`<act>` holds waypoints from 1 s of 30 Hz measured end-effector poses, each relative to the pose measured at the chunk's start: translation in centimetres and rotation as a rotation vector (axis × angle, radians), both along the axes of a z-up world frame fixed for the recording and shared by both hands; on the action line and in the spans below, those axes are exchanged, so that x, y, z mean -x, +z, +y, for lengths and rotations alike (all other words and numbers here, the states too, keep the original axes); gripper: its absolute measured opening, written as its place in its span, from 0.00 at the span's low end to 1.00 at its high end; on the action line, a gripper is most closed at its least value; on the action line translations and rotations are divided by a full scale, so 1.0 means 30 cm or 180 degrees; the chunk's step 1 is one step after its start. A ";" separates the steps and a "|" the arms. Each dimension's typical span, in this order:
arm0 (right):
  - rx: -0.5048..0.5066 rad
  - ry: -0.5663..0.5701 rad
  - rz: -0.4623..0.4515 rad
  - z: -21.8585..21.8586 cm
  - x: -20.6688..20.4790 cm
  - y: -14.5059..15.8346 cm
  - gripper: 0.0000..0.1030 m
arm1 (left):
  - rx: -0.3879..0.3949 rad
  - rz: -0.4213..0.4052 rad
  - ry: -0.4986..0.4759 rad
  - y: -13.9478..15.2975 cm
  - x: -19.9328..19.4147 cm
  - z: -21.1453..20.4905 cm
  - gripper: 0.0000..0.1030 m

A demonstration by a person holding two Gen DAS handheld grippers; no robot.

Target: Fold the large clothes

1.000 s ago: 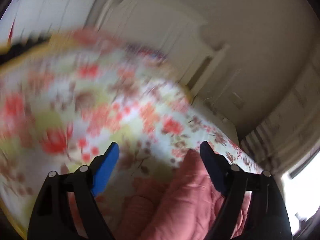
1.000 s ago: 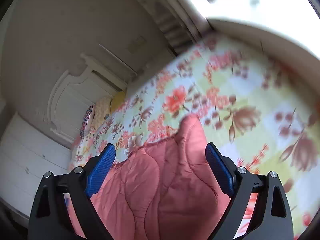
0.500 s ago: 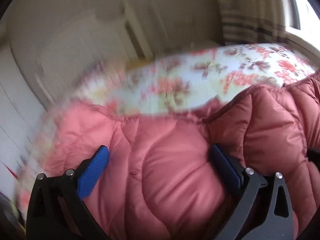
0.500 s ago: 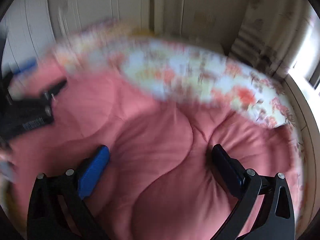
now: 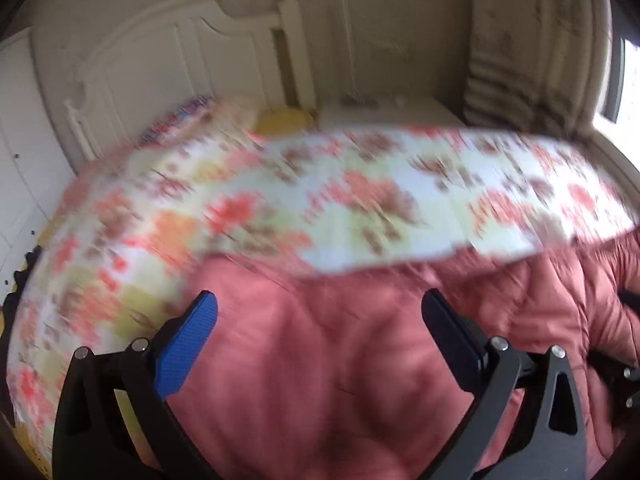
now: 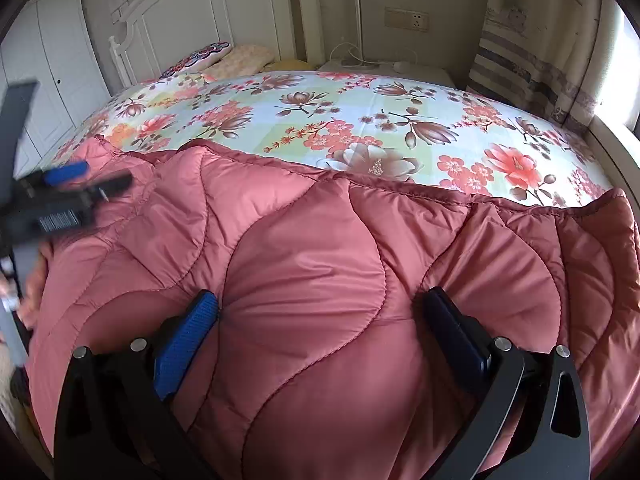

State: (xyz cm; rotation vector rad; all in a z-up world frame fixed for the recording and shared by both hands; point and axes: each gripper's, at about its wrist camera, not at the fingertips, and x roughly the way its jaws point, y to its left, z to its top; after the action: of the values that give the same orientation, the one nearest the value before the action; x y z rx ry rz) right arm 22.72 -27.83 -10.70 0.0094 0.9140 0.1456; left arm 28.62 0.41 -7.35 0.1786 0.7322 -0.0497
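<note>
Two grippers are under my control, and both have just been opening to full spread. The left gripper (image 5: 320, 312) hangs over the coat (image 5: 340, 360), its fingers (image 5: 188, 340) wide apart; the pink quilting sits between them, but I see no pad pressing it. That view is blurred, so I cannot tell whether the fabric brushes the inner faces. The right gripper (image 6: 320, 312) is also splayed wide over the coat (image 6: 312, 248). A puffed panel bulges up between its fingers (image 6: 186, 340) and the cloth lies against both pads, yet nothing is pinched or lifted. In the right view the left gripper (image 6: 68, 184) shows at the coat's left end, blurred, with part of a hand (image 6: 32, 292) below it.

The coat lies spread across the near edge of the bed (image 6: 360, 120), its stitched hem running from the left side to the right, with the flowered sheet bare beyond it up to the far edge. Pillows (image 6: 224, 58) rest at the far left corner against the white headboard (image 6: 192, 12). A nightstand (image 6: 384, 68) stands beside the bed's far right corner, below a wall socket (image 6: 406, 19).
</note>
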 end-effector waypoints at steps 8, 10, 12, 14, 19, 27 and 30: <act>0.0016 -0.0010 0.0004 -0.002 -0.005 -0.003 0.96 | 0.0357 0.0418 0.0388 -0.110 -0.126 0.195 0.98; 0.0017 -0.0011 0.0014 -0.004 -0.007 -0.004 0.96 | 0.0139 0.0131 0.0618 -0.051 -0.098 0.190 0.96; 0.0013 -0.0013 0.0017 -0.004 -0.008 -0.004 0.96 | 0.0171 -0.0290 0.0531 0.035 -0.005 0.159 0.96; -0.0005 -0.0015 0.0027 -0.006 -0.010 -0.006 0.96 | 0.0223 -0.0472 0.0157 0.088 0.079 0.094 0.97; -0.0055 -0.0058 0.0015 -0.015 -0.011 -0.006 0.96 | -0.0666 -0.0650 -0.0732 -0.022 0.224 -0.187 0.98; 0.0010 -0.0164 -0.0065 -0.011 0.015 0.018 0.96 | -0.0192 0.0218 -0.0647 -0.133 0.054 -0.154 0.98; 0.0092 -0.0303 -0.0166 -0.013 0.050 0.066 0.96 | -0.0295 0.0198 -0.0578 -0.140 0.045 -0.160 0.98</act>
State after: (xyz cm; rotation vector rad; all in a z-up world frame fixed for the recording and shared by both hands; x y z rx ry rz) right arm 21.21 -28.22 -8.74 0.0221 0.8618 0.0439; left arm 27.28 -4.39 -11.56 0.3329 0.7794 -0.1952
